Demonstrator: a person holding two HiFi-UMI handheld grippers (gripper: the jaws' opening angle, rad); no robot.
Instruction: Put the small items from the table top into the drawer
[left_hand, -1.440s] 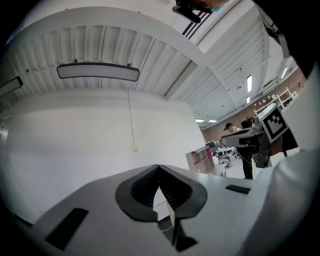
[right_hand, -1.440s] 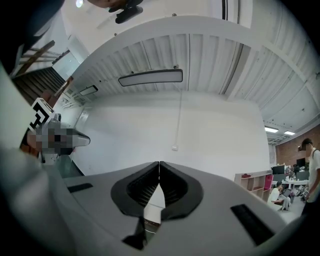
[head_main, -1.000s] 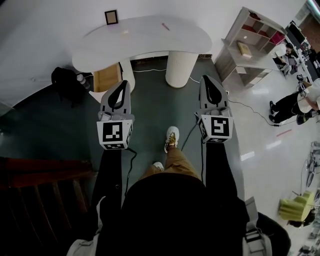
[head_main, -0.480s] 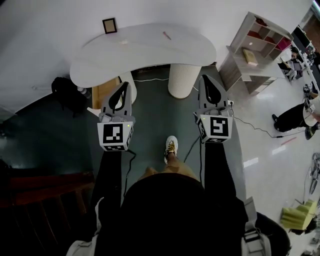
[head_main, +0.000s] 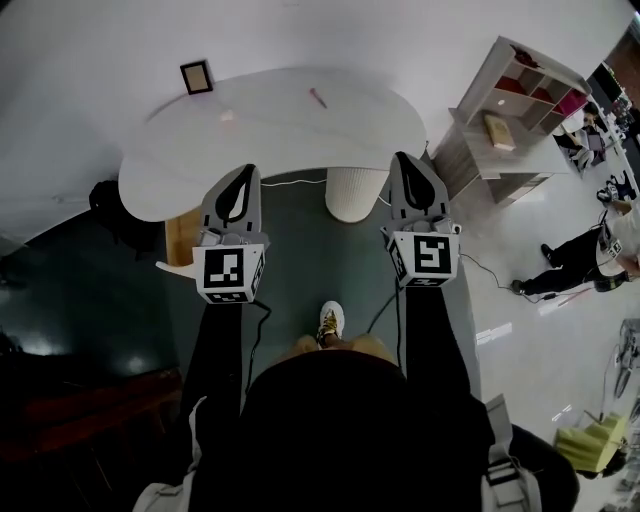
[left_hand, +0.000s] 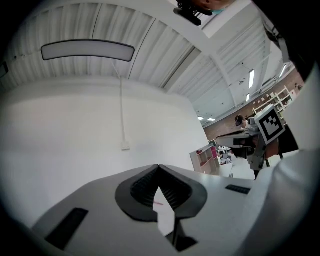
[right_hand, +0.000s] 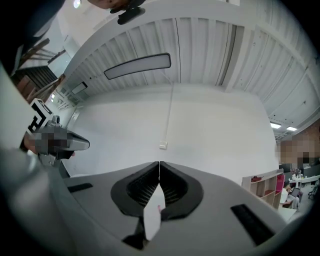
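A white curved table (head_main: 270, 130) stands ahead of me. On it lie a thin red pen (head_main: 317, 98) and a small pale pink item (head_main: 227, 115), with a small dark picture frame (head_main: 196, 76) at its far edge. A wooden drawer unit (head_main: 179, 239) shows under the table's left end. My left gripper (head_main: 243, 171) and right gripper (head_main: 402, 158) are held side by side just short of the table's near edge, both shut with nothing in them. In the left gripper view the jaws (left_hand: 159, 167) meet, and the pen (left_hand: 159, 203) shows below them. The right gripper's jaws (right_hand: 159, 163) also meet.
A thick white cylindrical table leg (head_main: 355, 193) stands between the grippers. An open shelf unit (head_main: 505, 110) is at the right, with people (head_main: 585, 262) beyond it. A dark bag (head_main: 104, 195) sits left of the table, and a cable (head_main: 490, 272) crosses the floor.
The person has walked toward the table, which now sits lower and closer in the head view. Both grippers stayed shut and level.
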